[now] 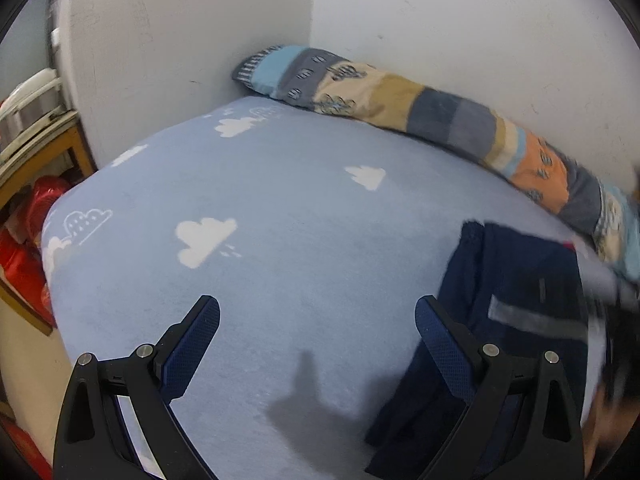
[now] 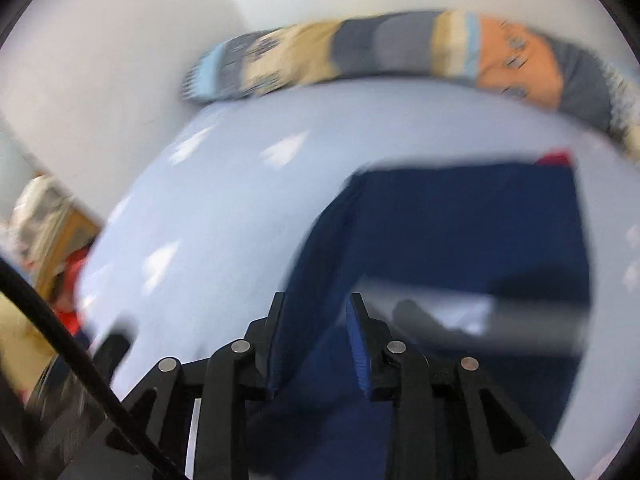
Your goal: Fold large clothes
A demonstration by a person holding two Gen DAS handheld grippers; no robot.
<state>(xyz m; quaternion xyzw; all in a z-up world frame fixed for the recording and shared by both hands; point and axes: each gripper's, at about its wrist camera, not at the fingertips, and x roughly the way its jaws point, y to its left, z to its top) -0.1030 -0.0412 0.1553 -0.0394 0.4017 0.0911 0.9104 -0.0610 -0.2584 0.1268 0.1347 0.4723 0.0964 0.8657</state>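
While navy garment (image 2: 460, 220) fills right gripper (image 2: 316, 300), left gripper (image 1: 318, 312) gapes

The soft bed sheet (image 1: 304, 216) is pale blue, scattered with white cloud shapes, some solid and some only outlined with dots. Along the white wall lies a long patchwork bolster (image 1: 420, 112) in blocks of light blue, slate grey, tan and orange. The folded garment (image 2: 460, 232) is dark navy with a grey stripe and a small red patch at its far edge.
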